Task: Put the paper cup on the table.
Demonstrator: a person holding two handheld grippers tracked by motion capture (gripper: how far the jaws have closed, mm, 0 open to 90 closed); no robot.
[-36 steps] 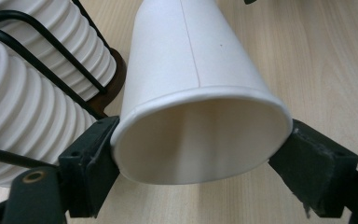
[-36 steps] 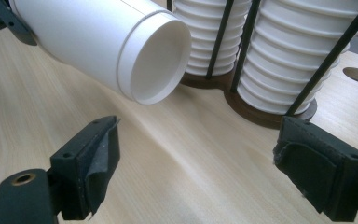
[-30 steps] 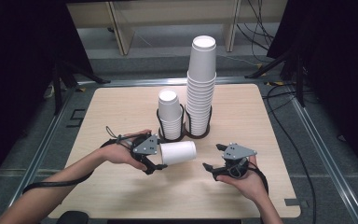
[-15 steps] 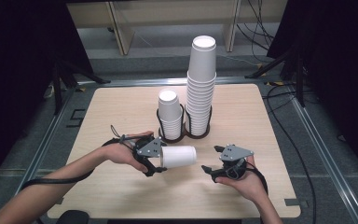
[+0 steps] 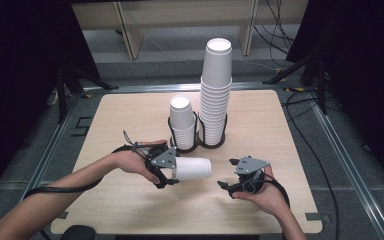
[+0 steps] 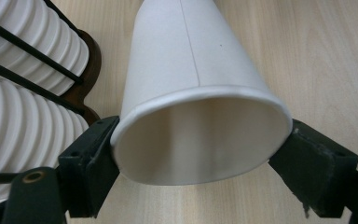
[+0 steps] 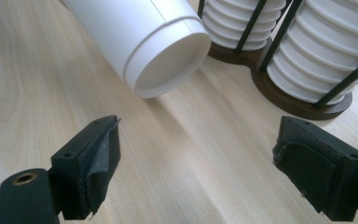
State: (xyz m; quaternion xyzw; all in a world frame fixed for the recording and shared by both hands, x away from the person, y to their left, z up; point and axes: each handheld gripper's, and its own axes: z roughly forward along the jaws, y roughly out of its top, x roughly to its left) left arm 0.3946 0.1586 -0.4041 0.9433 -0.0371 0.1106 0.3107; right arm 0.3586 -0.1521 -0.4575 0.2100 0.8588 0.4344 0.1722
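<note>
— While the left gripper (image 5: 166,175) clamps the white paper cup (image 5: 192,168) at its rim, where does the cup lie?

— On its side just over the wooden table (image 5: 130,210), near the two cup stacks (image 5: 200,117) in their rack.

— And the right gripper (image 5: 232,175)?

— Jaws apart, nothing between them, facing the cup's base.

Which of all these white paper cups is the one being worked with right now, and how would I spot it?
Start at the two cup stacks in the dark wire holder at the middle of the wooden table. Just in front of them, the left gripper is clamped on a single paper cup by its rim. It alone lies sideways, apart from both stacks.
</note>
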